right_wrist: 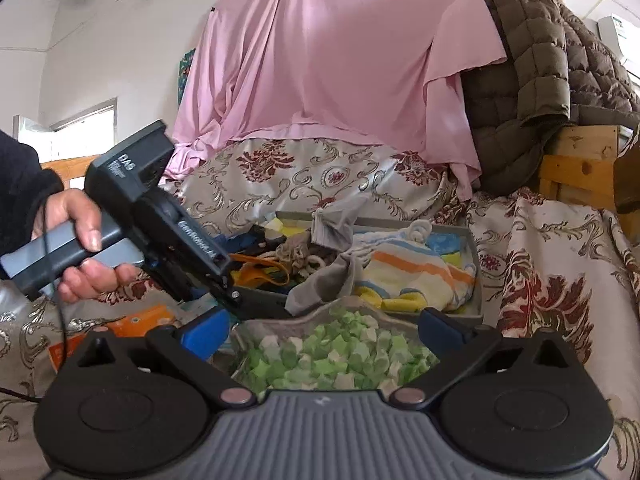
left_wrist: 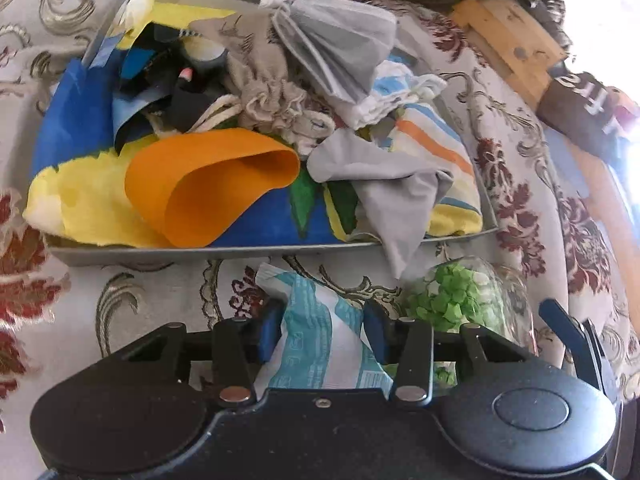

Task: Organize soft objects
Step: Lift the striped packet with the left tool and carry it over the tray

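Observation:
My left gripper [left_wrist: 322, 326] is shut on a white and teal tissue packet [left_wrist: 316, 344], held just in front of a grey tray [left_wrist: 240, 249]. The tray is heaped with soft things: an orange cloth [left_wrist: 212, 188], grey cloths [left_wrist: 384, 184], a beige pouch [left_wrist: 264, 92], a striped towel [left_wrist: 436, 148]. My right gripper [right_wrist: 322, 326] is shut on a clear bag of green and white foam bits [right_wrist: 336, 356], which also shows in the left wrist view [left_wrist: 460, 300]. The tray also shows in the right wrist view [right_wrist: 476, 264], beyond the bag.
Everything rests on a floral bedspread [left_wrist: 520, 200]. A pink sheet [right_wrist: 340, 60] and a brown quilted jacket [right_wrist: 532, 72] hang behind. Wooden bed frame parts [right_wrist: 580, 168] stand at the right. An orange packet [right_wrist: 148, 320] lies at the left under the left gripper.

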`<state>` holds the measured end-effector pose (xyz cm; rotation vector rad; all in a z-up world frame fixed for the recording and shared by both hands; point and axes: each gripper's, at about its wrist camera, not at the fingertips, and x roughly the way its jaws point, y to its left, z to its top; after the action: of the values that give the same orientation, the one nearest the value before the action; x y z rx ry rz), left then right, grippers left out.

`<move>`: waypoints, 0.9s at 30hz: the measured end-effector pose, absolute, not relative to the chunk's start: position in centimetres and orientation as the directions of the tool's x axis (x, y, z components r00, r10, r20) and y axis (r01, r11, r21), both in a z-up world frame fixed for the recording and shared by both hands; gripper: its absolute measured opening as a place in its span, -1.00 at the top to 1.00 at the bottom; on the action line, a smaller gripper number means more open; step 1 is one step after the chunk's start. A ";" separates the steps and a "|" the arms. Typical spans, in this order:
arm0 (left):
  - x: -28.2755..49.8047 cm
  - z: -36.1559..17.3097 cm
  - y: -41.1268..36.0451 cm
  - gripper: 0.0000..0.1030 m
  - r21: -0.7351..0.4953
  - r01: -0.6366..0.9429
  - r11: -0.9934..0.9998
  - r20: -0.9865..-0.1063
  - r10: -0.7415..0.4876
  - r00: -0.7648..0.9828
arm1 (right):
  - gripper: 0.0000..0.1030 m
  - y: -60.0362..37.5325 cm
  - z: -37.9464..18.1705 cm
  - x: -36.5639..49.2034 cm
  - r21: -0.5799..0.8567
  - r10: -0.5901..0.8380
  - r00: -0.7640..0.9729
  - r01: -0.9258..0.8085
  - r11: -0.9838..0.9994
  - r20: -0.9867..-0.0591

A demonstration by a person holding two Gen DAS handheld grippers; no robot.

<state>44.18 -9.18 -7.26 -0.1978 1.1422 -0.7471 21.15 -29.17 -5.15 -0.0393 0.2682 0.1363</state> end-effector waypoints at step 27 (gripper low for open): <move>46.2 -3.0 -5.1 0.11 -0.567 0.498 0.656 -0.525 -0.754 0.395 | -1.00 -33.6 2.2 30.4 0.168 -0.064 0.956 0.116 0.979 -0.287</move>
<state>46.24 -5.14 -2.97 -0.3442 0.8434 -0.8132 30.39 -33.60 2.24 0.1847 0.2841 -0.0914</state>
